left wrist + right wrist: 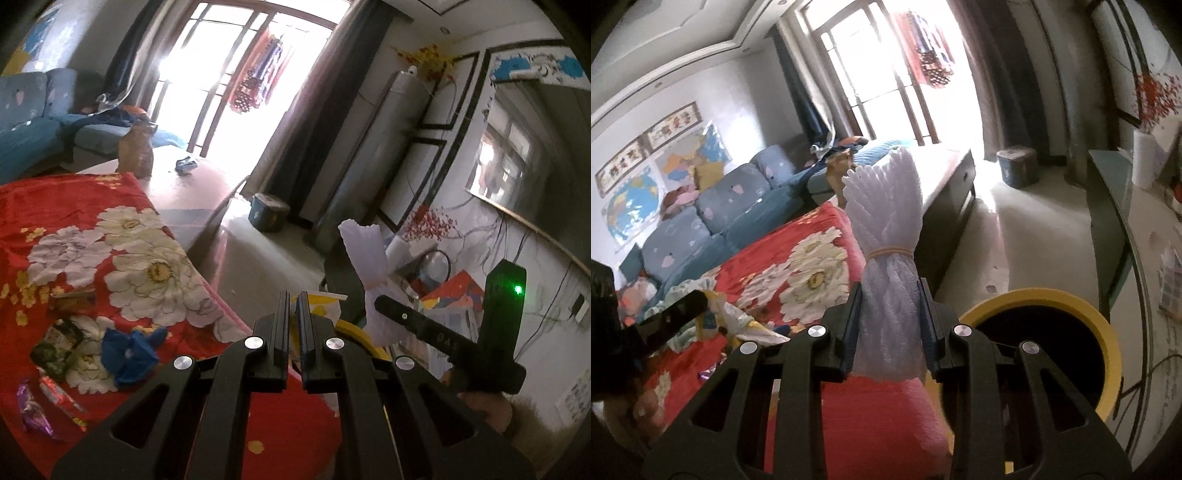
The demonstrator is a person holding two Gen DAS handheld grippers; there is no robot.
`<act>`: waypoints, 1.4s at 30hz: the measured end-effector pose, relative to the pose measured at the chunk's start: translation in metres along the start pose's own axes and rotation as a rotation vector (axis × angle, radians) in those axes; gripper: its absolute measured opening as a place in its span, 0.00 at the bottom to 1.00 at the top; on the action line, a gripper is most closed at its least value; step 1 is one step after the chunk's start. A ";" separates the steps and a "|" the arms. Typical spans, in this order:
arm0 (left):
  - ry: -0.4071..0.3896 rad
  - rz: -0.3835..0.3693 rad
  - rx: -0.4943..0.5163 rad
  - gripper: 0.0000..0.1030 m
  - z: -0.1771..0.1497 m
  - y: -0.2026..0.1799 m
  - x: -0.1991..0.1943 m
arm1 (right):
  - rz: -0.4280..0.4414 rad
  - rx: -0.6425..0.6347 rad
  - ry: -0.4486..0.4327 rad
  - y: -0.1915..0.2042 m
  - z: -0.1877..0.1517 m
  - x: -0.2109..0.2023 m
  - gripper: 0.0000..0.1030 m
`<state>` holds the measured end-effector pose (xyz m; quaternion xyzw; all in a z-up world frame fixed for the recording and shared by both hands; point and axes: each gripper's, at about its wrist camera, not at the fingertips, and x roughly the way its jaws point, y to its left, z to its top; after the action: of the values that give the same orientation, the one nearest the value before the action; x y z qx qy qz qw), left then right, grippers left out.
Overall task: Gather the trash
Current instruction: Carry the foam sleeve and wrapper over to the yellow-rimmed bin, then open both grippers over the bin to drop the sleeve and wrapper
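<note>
Right tongs (891, 291) gripping banded white foam bundle (886, 236) beside yellow-rimmed bin (1034, 295), interior dark, left tongs (293, 299) clenched empty

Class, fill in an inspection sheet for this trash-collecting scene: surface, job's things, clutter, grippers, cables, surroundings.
Surface: red floral cloth covers the table.
Job's things: white foam-net bundle, tied with a rubber band; yellow-rimmed bin right of the table.
Clutter: blue crumpled wrapper, purple wrapper, dark snack packet on the cloth.
Grippers: right gripper shut on the bundle; left gripper shut, nothing seen between its fingers.
Cables: dark wires along the wall.
Surroundings: blue sofa, bright window.
</note>
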<state>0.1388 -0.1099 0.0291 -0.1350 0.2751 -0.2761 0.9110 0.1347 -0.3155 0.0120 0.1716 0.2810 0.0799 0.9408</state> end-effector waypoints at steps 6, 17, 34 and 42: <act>0.040 -0.028 0.024 0.04 -0.007 -0.018 0.023 | -0.040 0.050 -0.003 -0.026 -0.003 0.000 0.22; 0.104 -0.053 0.085 0.04 -0.025 -0.049 0.061 | -0.121 0.128 -0.013 -0.071 -0.009 -0.001 0.22; 0.156 -0.064 0.122 0.04 -0.049 -0.075 0.110 | -0.203 0.226 0.015 -0.128 -0.019 0.000 0.22; 0.180 -0.062 0.124 0.05 -0.062 -0.079 0.136 | -0.205 0.250 0.055 -0.143 -0.024 0.005 0.23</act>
<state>0.1639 -0.2581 -0.0475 -0.0616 0.3337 -0.3318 0.8802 0.1337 -0.4402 -0.0617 0.2554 0.3306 -0.0475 0.9073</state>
